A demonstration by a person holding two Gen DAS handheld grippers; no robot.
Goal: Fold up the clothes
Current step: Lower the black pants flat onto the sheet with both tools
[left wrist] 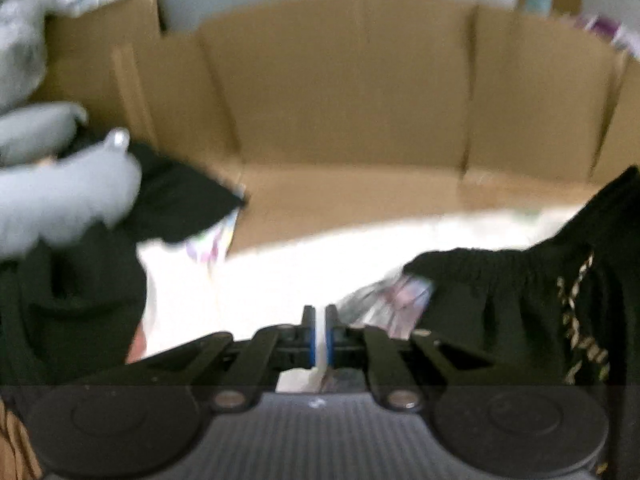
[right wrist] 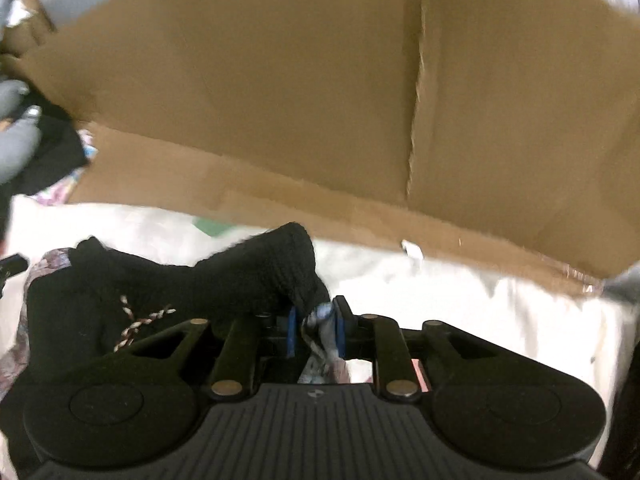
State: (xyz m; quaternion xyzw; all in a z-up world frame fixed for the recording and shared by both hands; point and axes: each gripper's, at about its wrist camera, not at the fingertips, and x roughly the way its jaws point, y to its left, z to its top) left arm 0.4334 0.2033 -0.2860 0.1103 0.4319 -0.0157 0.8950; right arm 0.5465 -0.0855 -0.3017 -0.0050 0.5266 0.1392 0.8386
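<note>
Cardboard walls [right wrist: 280,92] close off the far side of a pale, overexposed sheet [left wrist: 280,272] that serves as the work surface, and on that sheet lies the black garment [right wrist: 168,284], a knit piece with a gathered waistband and a twisted black-and-white drawstring [right wrist: 140,320]. In the right wrist view it lies mostly to the left of the right gripper [right wrist: 314,326], its bulk on the sheet and one end humped up toward the blue pads. The jaws there stand partly closed with crumpled fabric pinched between them; that fabric looks pale and patterned, perhaps the garment's lining or a printed cloth [left wrist: 396,296] under it, and I cannot tell which.

The left gripper [left wrist: 320,336] has its jaws nearly together, a thin bright slit between the blue pads, and nothing visibly held. From it the same black garment [left wrist: 520,300] lies off to the right, waistband running roughly left to right across the view, its near corner just beside the right-hand linkage but apart from the pads.

So the garment's long axis seems to run between the two grippers, with the right one already at one end and the left one short of the other. As a judgement, the next move depends on the left gripper opening and reaching rightward to the free waistband edge.

Farther left sits a heap of grey cloth [left wrist: 60,192] and dark cloth [left wrist: 180,200], blurred
</note>
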